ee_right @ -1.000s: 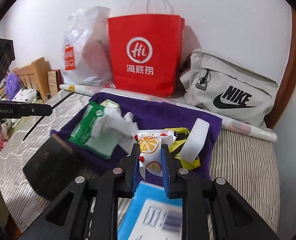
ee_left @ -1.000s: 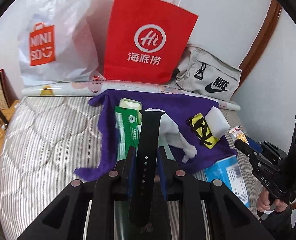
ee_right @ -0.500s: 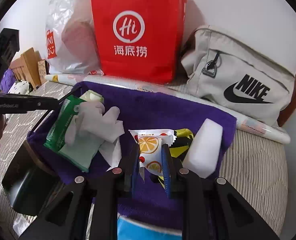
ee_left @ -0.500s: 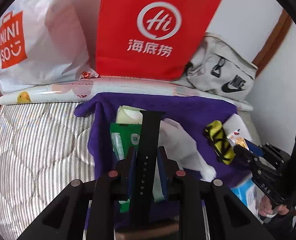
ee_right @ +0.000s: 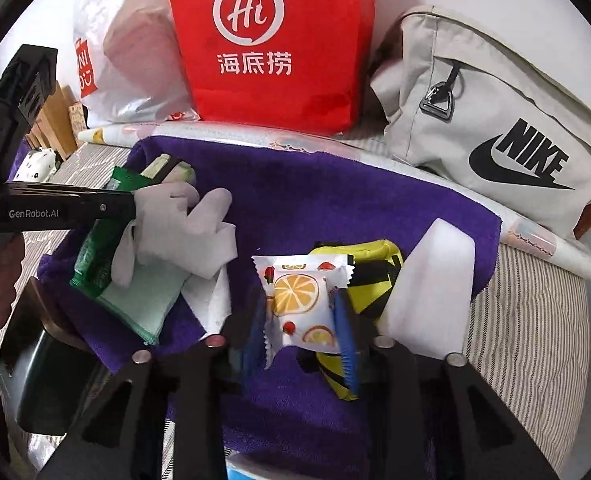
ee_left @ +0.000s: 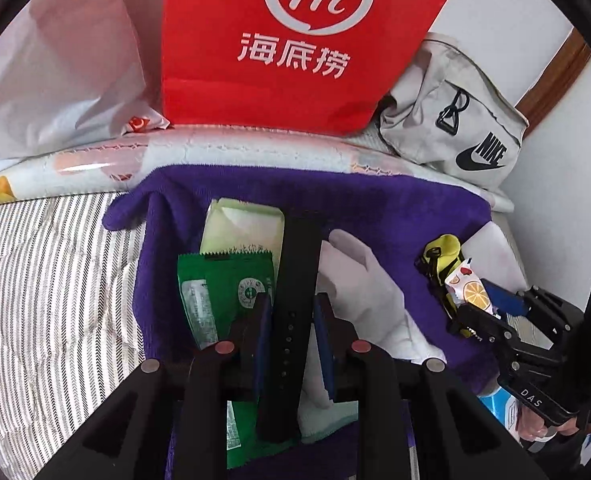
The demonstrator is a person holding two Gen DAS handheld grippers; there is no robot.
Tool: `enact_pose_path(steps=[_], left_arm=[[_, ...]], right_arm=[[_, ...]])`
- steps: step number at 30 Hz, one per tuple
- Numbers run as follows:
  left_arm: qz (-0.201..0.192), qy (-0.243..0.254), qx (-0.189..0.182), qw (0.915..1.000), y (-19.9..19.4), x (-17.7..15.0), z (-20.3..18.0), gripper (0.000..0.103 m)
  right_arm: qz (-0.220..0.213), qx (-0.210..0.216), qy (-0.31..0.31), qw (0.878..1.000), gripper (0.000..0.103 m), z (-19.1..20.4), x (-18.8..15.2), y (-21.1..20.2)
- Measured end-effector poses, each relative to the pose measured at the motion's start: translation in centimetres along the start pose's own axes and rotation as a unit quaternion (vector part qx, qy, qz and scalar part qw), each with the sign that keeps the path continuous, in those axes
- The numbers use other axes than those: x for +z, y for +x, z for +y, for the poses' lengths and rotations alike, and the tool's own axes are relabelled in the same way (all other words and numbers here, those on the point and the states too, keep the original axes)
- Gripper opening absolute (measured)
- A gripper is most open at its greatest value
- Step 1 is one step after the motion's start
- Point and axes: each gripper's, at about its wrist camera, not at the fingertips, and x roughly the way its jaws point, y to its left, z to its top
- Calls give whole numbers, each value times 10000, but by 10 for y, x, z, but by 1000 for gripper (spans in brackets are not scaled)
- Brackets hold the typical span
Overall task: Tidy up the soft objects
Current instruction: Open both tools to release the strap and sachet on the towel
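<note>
A purple towel (ee_left: pixel 375 208) lies on the bed with soft items on it: a green packet (ee_left: pixel 219 292), a pale green pack (ee_left: pixel 243 228), a white glove (ee_left: pixel 359 284), a yellow-and-black pouch (ee_right: pixel 375 276) and a white sponge (ee_right: pixel 435 280). My left gripper (ee_left: pixel 293 320) is shut on a black strap (ee_left: pixel 297 264), which stands up over the green packet and the glove. My right gripper (ee_right: pixel 299 336) hovers low over the towel with its jaws opening. An orange-print snack packet (ee_right: pixel 299 300) lies flat between them, resting partly on the yellow pouch.
A red paper bag (ee_left: pixel 307 40), a white plastic bag (ee_left: pixel 55 80) and a grey Nike bag (ee_right: pixel 495 128) stand along the wall behind a rolled printed mat (ee_left: pixel 215 152). A striped quilt (ee_left: pixel 47 280) lies to the left. A blue-and-white pack (ee_left: pixel 503 412) and a dark box (ee_right: pixel 43 368) lie by the towel's near edge.
Both grippers have moved forward and down toward the purple towel. The right jaws have spread and the snack packet is no longer pinched narrow. The left gripper still holds the strap.
</note>
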Motion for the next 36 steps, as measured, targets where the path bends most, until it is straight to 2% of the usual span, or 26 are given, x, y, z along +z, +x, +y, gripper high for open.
enact_pose_path(steps=[2,3,5,7,12,17,24,29,36], left_arm=[[24,-40,-22,10000,0,-1,1,23],[41,-46,-19,10000,0,0,2,24],[71,-23,14,10000,0,-1,2,31],[66,12,55,10000,-2,-2,1,39],[-36,65,63,10000,-10,-6,0,55],[-72,39,130,9999,-21,-9,2,62],[-291,121,235,9992,-49,-22,-1,62],[-534,370,455,9968,-74,-46,-12,62],[-523,435,265,9973,-98,-87,-31,62]], right_arm=[[9,42,-3,10000,42,0,0,0],[26,52,-1,10000,47,-1,0,1],[52,46,6,10000,51,-1,1,2],[84,50,10,10000,60,-1,1,2],[166,-12,55,9998,70,-3,-1,3],[89,43,165,9998,70,-5,-2,-6],[-163,31,206,9997,70,2,-7,-34],[-436,141,253,9986,70,12,-21,-65],[-594,167,105,9980,70,42,-53,-97]])
